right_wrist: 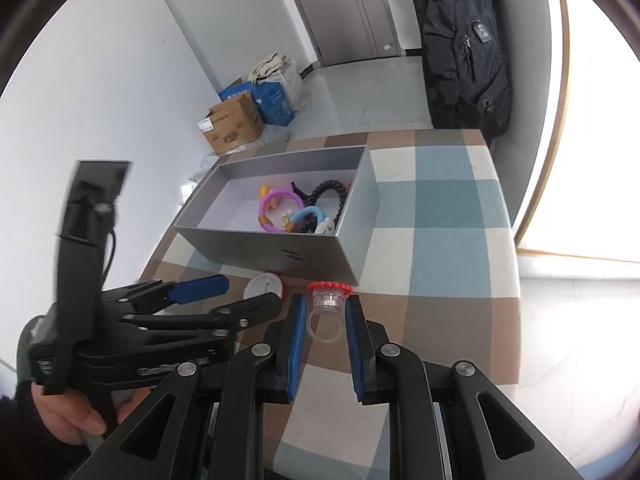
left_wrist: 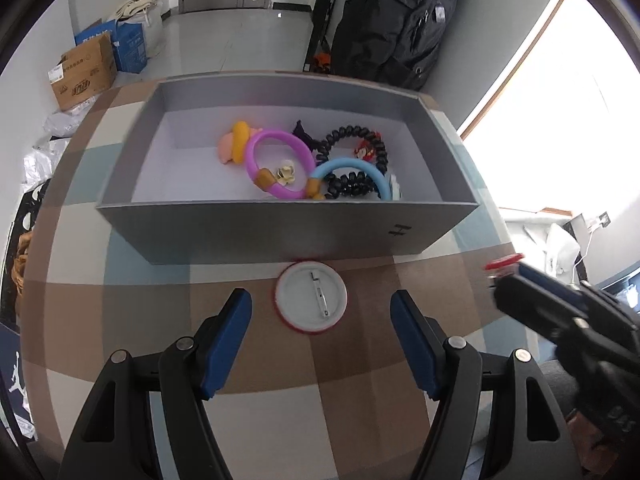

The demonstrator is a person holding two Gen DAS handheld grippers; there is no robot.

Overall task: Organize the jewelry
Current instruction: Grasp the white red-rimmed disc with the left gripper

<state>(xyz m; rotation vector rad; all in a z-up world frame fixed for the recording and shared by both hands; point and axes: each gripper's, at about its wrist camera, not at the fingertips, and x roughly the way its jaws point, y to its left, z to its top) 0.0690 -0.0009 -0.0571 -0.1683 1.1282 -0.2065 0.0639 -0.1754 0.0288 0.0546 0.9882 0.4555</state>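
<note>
A round white badge (left_wrist: 311,303) with a red rim lies pin side up on the checked tablecloth, just in front of the grey box (left_wrist: 280,236). My left gripper (left_wrist: 320,299) stands open above it, one blue pad on each side, neither touching. My right gripper (right_wrist: 325,302) is shut on a toy ring (right_wrist: 329,294) with a red top and a clear band, held above the cloth near the box's front right corner. In the left wrist view the ring (left_wrist: 505,262) shows at the tip of the right gripper (left_wrist: 510,278). The box holds a purple bangle (left_wrist: 280,164), a blue bangle (left_wrist: 352,168) and black coil ties (left_wrist: 360,140).
The left half of the box floor (left_wrist: 188,172) is bare. The checked tablecloth (right_wrist: 436,248) stretches right of the box to the table's edge. On the floor beyond are cardboard boxes (right_wrist: 232,124), and a black backpack (right_wrist: 464,48) hangs at the back. A hand (right_wrist: 68,412) holds the left gripper.
</note>
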